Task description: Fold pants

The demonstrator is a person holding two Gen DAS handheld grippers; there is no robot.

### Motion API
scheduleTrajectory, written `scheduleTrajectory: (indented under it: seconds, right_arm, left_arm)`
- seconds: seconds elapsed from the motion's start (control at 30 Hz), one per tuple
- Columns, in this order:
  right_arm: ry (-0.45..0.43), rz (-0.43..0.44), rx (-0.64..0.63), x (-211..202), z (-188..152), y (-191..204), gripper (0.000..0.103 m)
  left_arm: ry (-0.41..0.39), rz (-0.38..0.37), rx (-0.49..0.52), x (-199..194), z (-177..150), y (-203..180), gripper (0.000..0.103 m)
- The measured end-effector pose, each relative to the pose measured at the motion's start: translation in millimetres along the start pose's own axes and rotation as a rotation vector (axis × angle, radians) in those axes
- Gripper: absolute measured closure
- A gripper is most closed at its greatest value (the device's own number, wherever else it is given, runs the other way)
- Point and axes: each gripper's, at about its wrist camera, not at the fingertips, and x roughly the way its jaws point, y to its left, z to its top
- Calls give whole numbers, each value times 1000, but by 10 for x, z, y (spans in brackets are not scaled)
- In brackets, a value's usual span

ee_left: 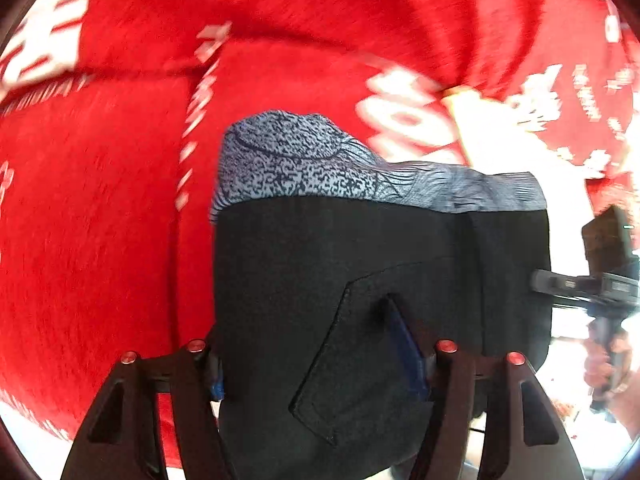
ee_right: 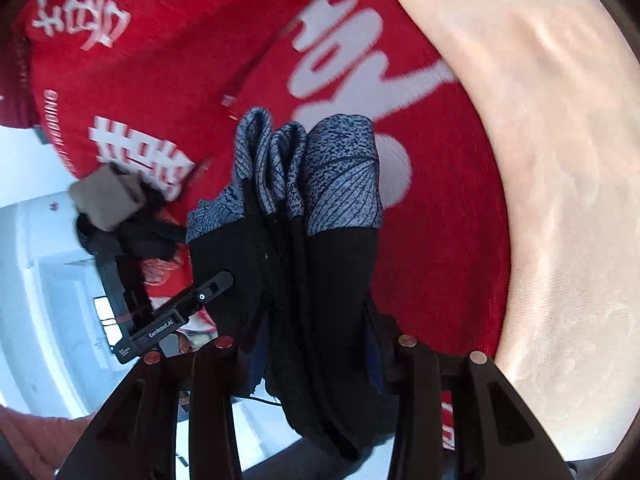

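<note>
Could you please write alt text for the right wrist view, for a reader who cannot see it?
The right gripper pinches a bunched pair of black pants with grey patterned cuffs, held above a red cloth printed with white characters. The left gripper shows at left, and a pale peach fabric curves along the right.

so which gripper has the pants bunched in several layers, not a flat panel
The right gripper: the pants hang in stacked folds between its fingers. The left gripper holds one flat black panel with a pocket showing.

Pants (ee_left: 360,280) above blanket (ee_left: 100,200) (between tongs)
</note>
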Motion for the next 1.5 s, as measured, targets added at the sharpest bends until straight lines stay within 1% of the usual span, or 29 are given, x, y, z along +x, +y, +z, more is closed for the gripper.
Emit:
scheduleTrajectory:
  seconds: [0.03,0.07,0.1,0.13,0.17,0.23,0.27,0.3,0.33,0.37,0.43,0.5,0.57,0.63,0.67,0.73,0.77,0.83,0.87,0.93,1.0,1.03,1.13,1.23,1.3,1.33,1.4,1.43,1.5]
  right_arm:
    - [-5,-59,-13,52,8,3,53]
    - [-14,-94,-18,62,13,3,47]
    - [-20,-117,-10,50,19,9,46]
    - [-30,-148,-5,17,13,21,44]
    - [-47,-194,-4,-43,-11,46,44]
    - [-96,-283,-15,-204,-57,132,44]
    - [-130,-316,-29,-304,-78,208,45]
    - [-168,-328,-49,-417,-104,297,47]
    - [-195,-322,-69,-488,-126,360,66]
    - [-218,-315,-91,-541,-138,450,79]
    - [-239,-310,-128,-537,-131,593,81]
    - [-220,-317,-164,-368,-87,689,81]
    - [-201,-355,-185,-134,-1,740,81]
    - [-182,-394,-186,83,58,705,81]
    - [-182,-420,-193,163,82,684,81]
    - [-202,-431,-212,177,104,648,84]
    - [-200,-453,-221,183,120,638,84]
    - [-188,-431,-220,183,154,593,84]
    - [-187,-421,-210,163,155,583,84]
    - [-181,-424,-210,141,132,601,84]
    - [-171,-447,-206,119,65,626,80]
    - [-169,-466,-207,90,-1,641,80]
    - [-155,-505,-195,26,-243,648,71]
    - [-143,-522,-201,-12,-564,664,70]
    - [-121,-565,-225,27,-720,664,69]
    - [-101,-602,-241,75,-802,646,67]
    - [-83,-647,-251,123,-883,608,65]
    - [-78,-655,-239,119,-910,584,64]
    - [-76,-647,-199,70,-921,557,63]
  left_arm:
    - [6,28,-8,83,-29,69,17]
    - [-34,36,-30,104,-46,126,9]
    - [-54,46,-52,96,-50,182,5]
    - [-49,46,-71,80,-49,218,5]
    - [-55,63,-85,34,-56,234,5]
    - [-95,133,-89,-180,-89,241,5]
    - [-118,149,-89,-295,-99,244,5]
    - [-146,142,-88,-432,-106,249,5]
    - [-169,120,-81,-553,-99,233,5]
    - [-184,104,-70,-623,-92,215,5]
    - [-222,44,-3,-758,-22,70,5]
    - [-234,15,54,-722,53,-58,5]
    - [-240,-1,104,-598,125,-197,5]
    - [-226,21,125,-372,208,-272,5]
    - [-208,30,115,-243,228,-255,5]
    - [-174,65,80,-10,239,-147,5]
    - [-160,70,70,78,234,-84,5]
    - [-156,44,34,120,216,9,2]
    - [-149,39,23,122,215,26,2]
    - [-142,63,35,82,197,13,2]
    - [-131,86,32,5,147,9,2]
    - [-128,96,30,-29,114,19,2]
    - [-128,124,8,-161,-35,78,2]
    - [-122,159,4,-275,-231,118,2]
    - [-103,182,9,-322,-401,154,2]
    - [-89,191,8,-311,-453,162,2]
    - [-51,219,9,-261,-568,177,2]
    - [-30,241,8,-241,-639,185,2]
    - [-21,246,2,-270,-711,173,2]
